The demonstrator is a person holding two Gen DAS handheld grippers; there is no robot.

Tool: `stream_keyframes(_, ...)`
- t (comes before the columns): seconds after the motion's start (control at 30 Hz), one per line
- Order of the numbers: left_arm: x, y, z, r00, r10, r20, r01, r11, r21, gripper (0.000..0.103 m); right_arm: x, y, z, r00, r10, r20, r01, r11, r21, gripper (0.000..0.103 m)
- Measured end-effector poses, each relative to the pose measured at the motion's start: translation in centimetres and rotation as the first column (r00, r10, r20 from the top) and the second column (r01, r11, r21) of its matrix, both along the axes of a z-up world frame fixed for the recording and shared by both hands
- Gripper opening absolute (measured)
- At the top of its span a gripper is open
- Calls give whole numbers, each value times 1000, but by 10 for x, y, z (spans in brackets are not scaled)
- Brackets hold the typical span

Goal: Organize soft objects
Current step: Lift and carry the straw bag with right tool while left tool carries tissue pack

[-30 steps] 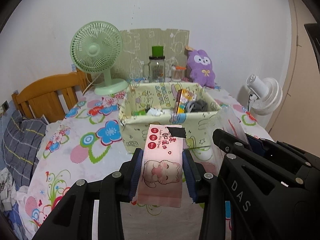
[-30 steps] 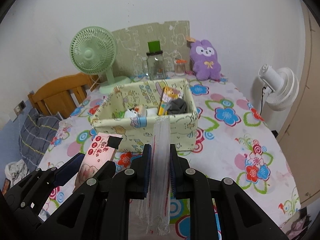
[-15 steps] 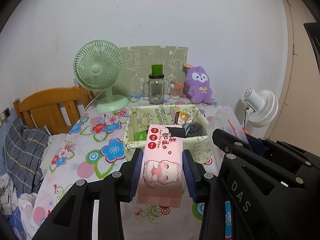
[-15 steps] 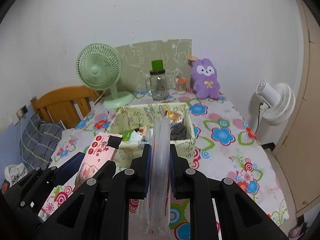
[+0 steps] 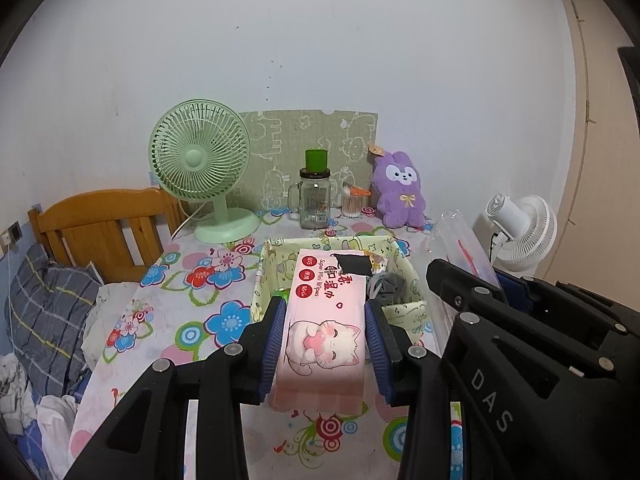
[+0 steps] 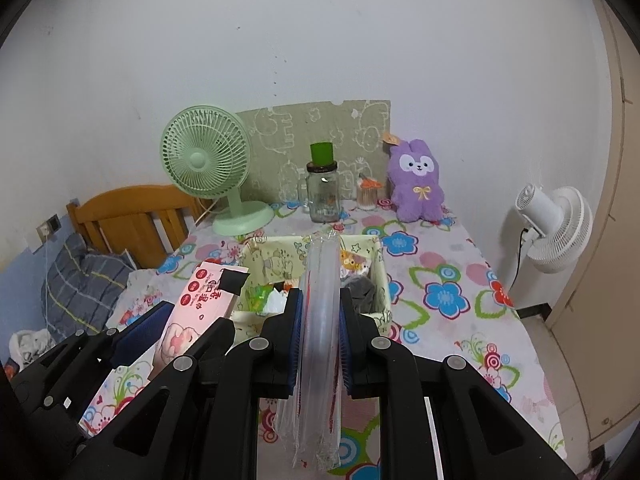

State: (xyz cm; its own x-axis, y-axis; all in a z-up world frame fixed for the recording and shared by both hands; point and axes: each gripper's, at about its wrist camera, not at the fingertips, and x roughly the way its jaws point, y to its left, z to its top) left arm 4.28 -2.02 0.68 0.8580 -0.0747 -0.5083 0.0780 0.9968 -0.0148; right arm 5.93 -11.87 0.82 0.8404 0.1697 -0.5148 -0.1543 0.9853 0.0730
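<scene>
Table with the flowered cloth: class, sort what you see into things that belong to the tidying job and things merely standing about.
Job:
- pink wet-wipes pack with a cat picture, in the left gripper
- clear plastic packet, in the right gripper
- pale yellow patterned fabric box

Standing about:
- green desk fan
- glass jar
- purple plush rabbit
- white fan

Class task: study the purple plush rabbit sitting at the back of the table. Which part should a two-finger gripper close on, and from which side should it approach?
Grip the purple rabbit across its body, just below the head, coming from the front. It sits upright facing the cameras, with the patterned board close behind and the cotton-swab jar beside it, so the front is the open side. Probably the soft body will squash between the pads.
</scene>
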Motion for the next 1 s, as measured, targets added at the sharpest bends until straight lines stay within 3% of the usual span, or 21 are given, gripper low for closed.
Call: stream_keyframes(1.0, 70, 3, -3, 1000, 10, 13, -10, 1000, 6, 41, 70, 6, 0, 1000, 0, 14, -1, 1000, 2, 19)
